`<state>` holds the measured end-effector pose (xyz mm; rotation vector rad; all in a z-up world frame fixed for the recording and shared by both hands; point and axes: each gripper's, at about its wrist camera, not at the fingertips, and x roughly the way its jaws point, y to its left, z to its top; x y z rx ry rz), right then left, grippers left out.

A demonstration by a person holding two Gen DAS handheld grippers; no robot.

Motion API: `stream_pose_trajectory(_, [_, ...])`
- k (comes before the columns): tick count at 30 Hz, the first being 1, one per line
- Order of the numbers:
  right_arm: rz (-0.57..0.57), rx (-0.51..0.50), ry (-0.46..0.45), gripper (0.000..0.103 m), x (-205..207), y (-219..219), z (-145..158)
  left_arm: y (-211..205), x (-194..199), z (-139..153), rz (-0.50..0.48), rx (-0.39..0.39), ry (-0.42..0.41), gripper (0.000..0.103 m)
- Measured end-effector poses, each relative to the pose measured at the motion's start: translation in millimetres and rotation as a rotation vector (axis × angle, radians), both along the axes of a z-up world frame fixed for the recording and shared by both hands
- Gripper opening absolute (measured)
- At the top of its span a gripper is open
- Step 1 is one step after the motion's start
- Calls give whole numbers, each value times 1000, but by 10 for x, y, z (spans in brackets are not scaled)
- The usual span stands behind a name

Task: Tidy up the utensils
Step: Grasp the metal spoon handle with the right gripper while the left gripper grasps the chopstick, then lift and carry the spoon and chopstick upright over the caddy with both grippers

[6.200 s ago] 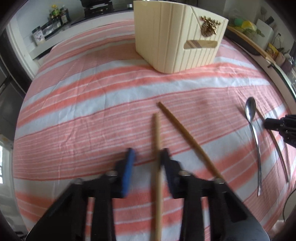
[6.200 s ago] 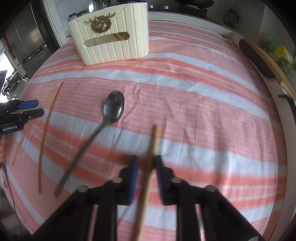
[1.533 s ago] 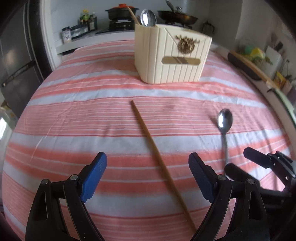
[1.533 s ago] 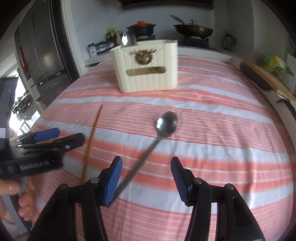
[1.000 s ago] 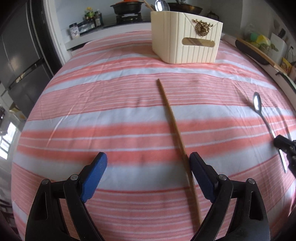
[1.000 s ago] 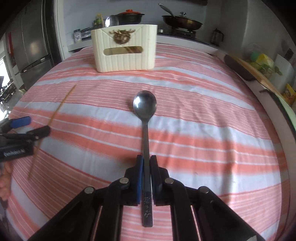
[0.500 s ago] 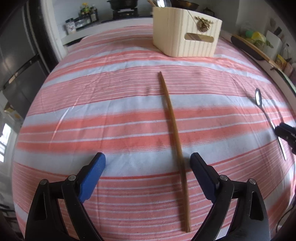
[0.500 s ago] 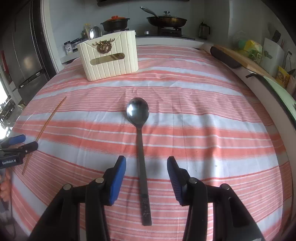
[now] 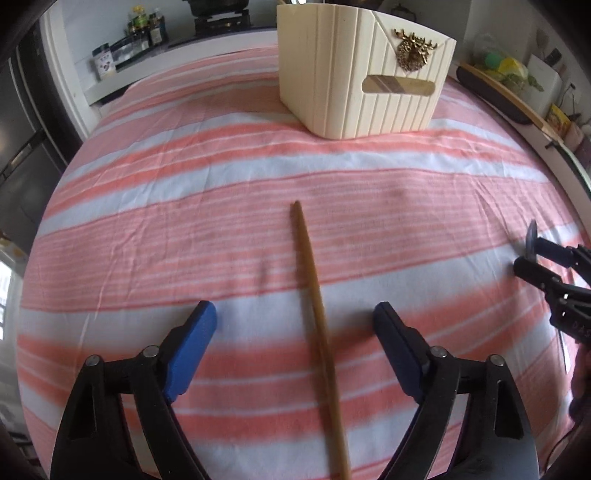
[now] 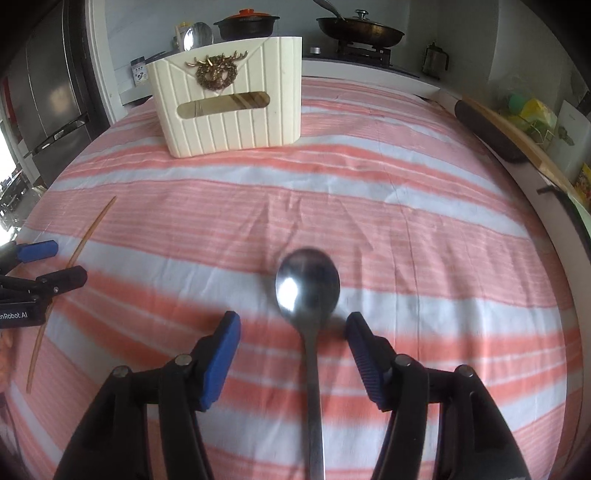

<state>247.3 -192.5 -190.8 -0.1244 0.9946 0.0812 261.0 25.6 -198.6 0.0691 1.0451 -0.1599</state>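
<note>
Having let go a second ago, the right gripper (image 10: pixel 291 354) is opening its fingers astride the long-handled steel spoon (image 10: pixel 308 284), which lies unheld on the striped worktop (image 10: pixel 406 221), while the left gripper (image 9: pixel 295 341), holding nothing, is closing wide fingers around the slim wooden chopstick (image 9: pixel 314 295), so both utensils still await pickup.

- The striped pink and white cloth (image 10: pixel 424 206) covers my table.
- A black pot with a red lid (image 10: pixel 246 23) sits on the stove behind it.
- A dark frying pan (image 10: pixel 360 26) stands beside that pot.
- A steel fridge (image 10: pixel 48 92) stands at my left.

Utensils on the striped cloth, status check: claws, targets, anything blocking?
Left claw closing, astride chopstick, no contact. Right claw opening, spoon between pads, untouched. Holder ahead, path clear.
</note>
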Motion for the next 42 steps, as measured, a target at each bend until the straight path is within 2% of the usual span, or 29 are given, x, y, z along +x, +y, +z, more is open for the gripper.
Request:
stream_pose_trajectory(3, [-16, 7, -24, 58, 99, -19, -15, -17, 55, 26, 7, 6, -13, 66])
stream_pose_trajectory(4, [-25, 11, -31, 53, 121, -32, -16, -9, 52, 37, 5, -4, -24, 50])
stream_pose_trajectory(5, [-38, 7, -43, 37, 125, -44, -11, -5, 47, 45, 4, -9, -36, 42])
stream_pose_trajectory(7, [-52, 15, -58, 36, 133, -88, -2, 5, 33, 48, -2, -26, -55, 15])
stream_pose_trajectory(8, [-59, 32, -68, 36, 109, -116, 4, 12, 31, 52, -6, -47, -57, 6])
stream_pose_trajectory(13, [-33, 141, -132, 36, -14, -189, 123, 67, -93, 165, 12, -86, -102, 4])
stream_pose_trajectory(21, [57, 188, -238, 36, -455, -104, 607, 232, -549, 761, 17, -191, -249, 4])
stream_pose_trajectory(27, [81, 212, -295, 36, -699, -71, 871, 338, -855, 1087, 35, -271, -327, 4])
stream_pose_trajectory(34, [83, 237, -338, 36, -873, -118, 1042, 365, -1087, 1314, 24, -306, -387, 4])
stream_pose_trajectory(42, [85, 250, -383, 36, -975, -162, 1226, 335, -1160, 1392, 19, -331, -403, 4])
